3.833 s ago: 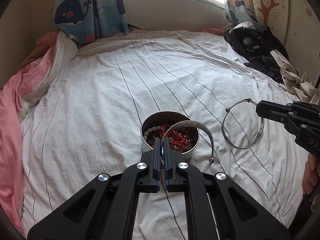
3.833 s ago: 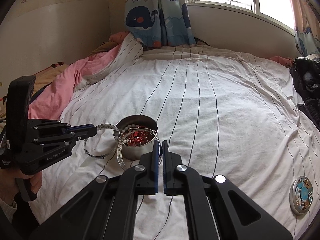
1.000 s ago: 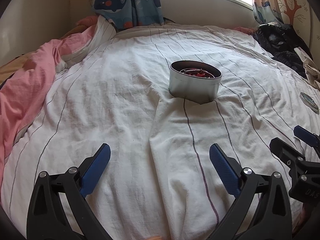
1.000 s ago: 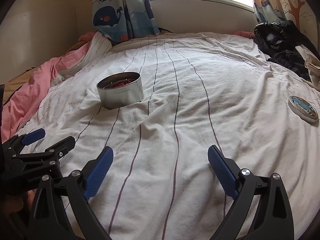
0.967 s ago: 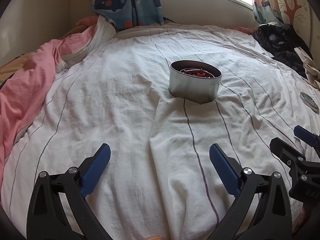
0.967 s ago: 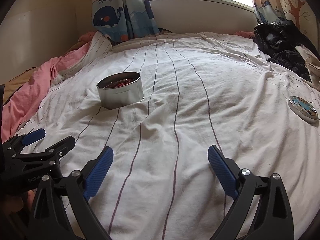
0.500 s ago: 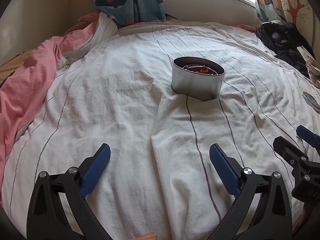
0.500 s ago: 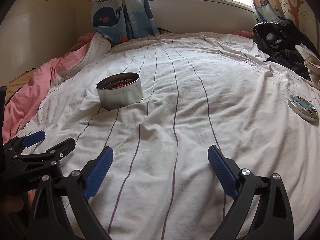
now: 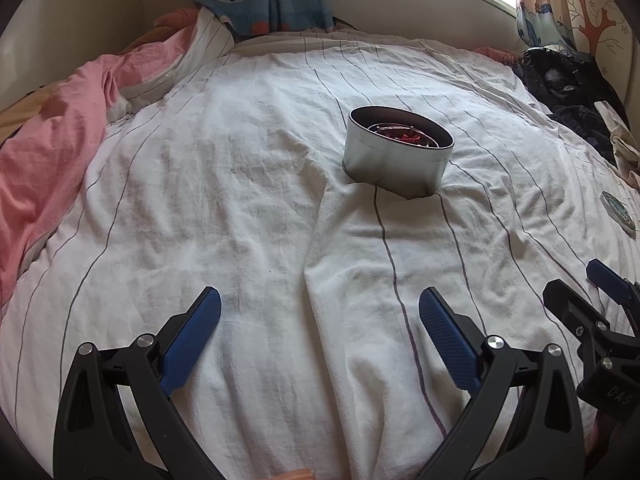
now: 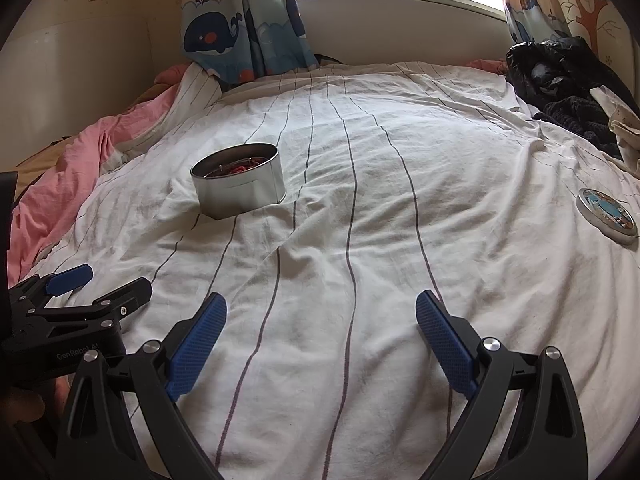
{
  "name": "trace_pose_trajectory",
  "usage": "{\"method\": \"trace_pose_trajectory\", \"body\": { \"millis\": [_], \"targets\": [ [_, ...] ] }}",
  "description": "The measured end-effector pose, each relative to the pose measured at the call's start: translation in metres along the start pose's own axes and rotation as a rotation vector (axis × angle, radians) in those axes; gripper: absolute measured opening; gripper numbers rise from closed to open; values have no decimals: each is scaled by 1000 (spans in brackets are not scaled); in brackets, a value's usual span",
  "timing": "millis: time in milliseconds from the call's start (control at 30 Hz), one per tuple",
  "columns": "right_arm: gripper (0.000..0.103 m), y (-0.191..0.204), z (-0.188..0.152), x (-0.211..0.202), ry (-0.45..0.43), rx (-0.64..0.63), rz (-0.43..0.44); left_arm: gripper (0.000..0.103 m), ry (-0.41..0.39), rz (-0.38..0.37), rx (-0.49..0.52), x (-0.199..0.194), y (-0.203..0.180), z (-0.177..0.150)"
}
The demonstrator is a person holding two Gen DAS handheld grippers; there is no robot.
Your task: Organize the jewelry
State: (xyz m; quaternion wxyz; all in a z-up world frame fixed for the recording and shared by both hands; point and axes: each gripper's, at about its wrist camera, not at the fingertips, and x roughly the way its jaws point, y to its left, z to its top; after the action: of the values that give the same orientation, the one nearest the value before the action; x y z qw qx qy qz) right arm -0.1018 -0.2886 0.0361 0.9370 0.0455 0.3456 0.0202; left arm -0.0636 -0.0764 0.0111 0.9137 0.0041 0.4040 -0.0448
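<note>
While both tools hang low over the bed, the left hand-held gripper point(image 9: 320, 316) stands wide open at the bottom of the left wrist view, its blue-padded fingers point(image 9: 192, 336) far apart with nothing but striped sheet between them. The right hand-held gripper point(image 10: 321, 320) is spread just as wide at the bottom of the right wrist view and holds nothing either. Each tool shows in the other's picture: the right one at the lower right edge of the left wrist view, the left one at the lower left edge of the right wrist view.

The round metal tin point(image 9: 396, 150) sits upright on the white striped sheet point(image 9: 248, 184), right of centre in the upper half of the left wrist view, and left of centre in the right wrist view point(image 10: 239, 185). Red jewelry point(image 9: 404, 136) and thin silver pieces lie inside it, below the rim. The tin is well apart from both tools.

A round lid point(image 10: 607, 210) with a blue picture lies flat on the sheet at the right edge of the right wrist view, far from the tin. A pink blanket point(image 9: 44, 160) is bunched at the left, dark clothes point(image 10: 560, 76) at the upper right, and a whale-print curtain point(image 10: 240, 28) hangs at the top.
</note>
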Motion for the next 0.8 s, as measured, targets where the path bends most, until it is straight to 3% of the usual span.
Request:
{"method": "trace_pose_trajectory", "body": {
  "millis": [800],
  "targets": [
    [92, 0, 0, 0, 0, -1, 0, 96, 18, 31, 34, 6, -7, -2]
  ]
}}
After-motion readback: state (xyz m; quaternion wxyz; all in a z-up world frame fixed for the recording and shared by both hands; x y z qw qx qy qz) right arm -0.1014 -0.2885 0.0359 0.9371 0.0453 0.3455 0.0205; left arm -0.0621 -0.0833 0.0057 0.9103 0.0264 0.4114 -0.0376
